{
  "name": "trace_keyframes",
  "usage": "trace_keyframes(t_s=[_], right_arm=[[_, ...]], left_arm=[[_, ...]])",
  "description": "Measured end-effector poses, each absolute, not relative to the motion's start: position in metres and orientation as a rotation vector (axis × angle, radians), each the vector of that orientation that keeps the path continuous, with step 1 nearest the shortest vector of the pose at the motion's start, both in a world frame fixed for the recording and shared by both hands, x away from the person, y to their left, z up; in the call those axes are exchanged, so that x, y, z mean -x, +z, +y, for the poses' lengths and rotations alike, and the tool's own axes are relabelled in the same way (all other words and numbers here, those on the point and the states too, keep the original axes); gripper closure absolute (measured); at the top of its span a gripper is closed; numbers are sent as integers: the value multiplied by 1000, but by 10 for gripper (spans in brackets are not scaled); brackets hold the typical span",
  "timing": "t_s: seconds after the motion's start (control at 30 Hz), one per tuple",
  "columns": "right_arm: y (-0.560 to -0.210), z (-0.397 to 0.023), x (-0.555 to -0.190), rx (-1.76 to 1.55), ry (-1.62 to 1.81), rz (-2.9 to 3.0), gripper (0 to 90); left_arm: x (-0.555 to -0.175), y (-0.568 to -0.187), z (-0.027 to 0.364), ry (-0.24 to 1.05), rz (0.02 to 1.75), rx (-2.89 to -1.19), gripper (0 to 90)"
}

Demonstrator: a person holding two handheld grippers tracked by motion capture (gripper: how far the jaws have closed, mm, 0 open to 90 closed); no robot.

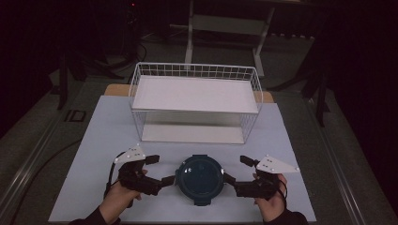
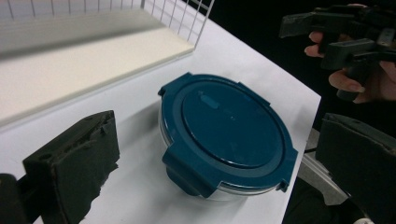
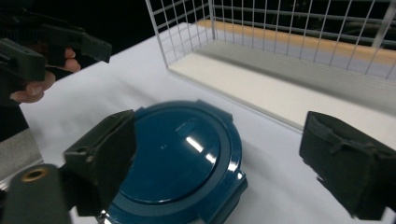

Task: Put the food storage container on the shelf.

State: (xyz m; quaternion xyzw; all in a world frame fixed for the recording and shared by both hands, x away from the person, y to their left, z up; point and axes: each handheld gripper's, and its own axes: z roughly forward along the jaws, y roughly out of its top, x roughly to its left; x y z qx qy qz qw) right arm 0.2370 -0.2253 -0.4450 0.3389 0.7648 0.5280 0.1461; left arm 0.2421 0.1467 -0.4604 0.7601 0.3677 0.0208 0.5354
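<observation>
A round container with a dark blue clip-on lid [image 1: 199,178] stands on the white table top near the front edge. In the left gripper view the container [image 2: 226,135] lies just ahead, between my own two black jaws. My left gripper [image 1: 160,169] is open at the container's left side, one fingertip close to its rim. My right gripper [image 1: 238,169] is open at its right side, mirrored. From the right gripper view the lid [image 3: 182,158] fills the space ahead of the wide-apart jaws. Neither gripper holds anything.
A white wire basket [image 1: 195,70] with a flat white shelf inside stands behind the container, its open side facing me. The white table top [image 1: 103,131] ends close behind both hands. Dark floor and stand legs surround the table.
</observation>
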Motion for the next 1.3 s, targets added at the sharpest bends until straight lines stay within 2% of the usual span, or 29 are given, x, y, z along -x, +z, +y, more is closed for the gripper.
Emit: trace_keyframes(t_s=[0.13,0.37,0.57,0.73,0.8,0.87,1.0,1.07,1.3], right_arm=[[-448,-225,-240,-1019,1511,2211,104],[-452,-225,-240,-1028,1506,2244,105],[-456,-223,-239,-1026,1499,2299,129],[-458,-223,-240,-1041,1504,2308,135],[-458,-223,-240,-1042,1504,2305,135],[-458,-223,-239,-1043,1502,2300,135],[-457,-224,-239,-1040,1503,2297,135],[-457,-224,-239,-1043,1503,2301,135],[-457,-225,-239,-1057,1505,2301,135]], left_arm=[[-251,-471,143,-35,958,-1816,0],[-267,-490,138,-306,1157,-1796,0],[-276,-502,136,-459,1298,-1761,0],[-279,-508,135,-528,1371,-1733,150],[-280,-511,134,-546,1380,-1732,164],[-280,-513,133,-578,1386,-1721,249],[-280,-513,133,-590,1387,-1722,318],[-283,-517,133,-622,1404,-1697,402],[-284,-522,130,-690,1393,-1669,499]])
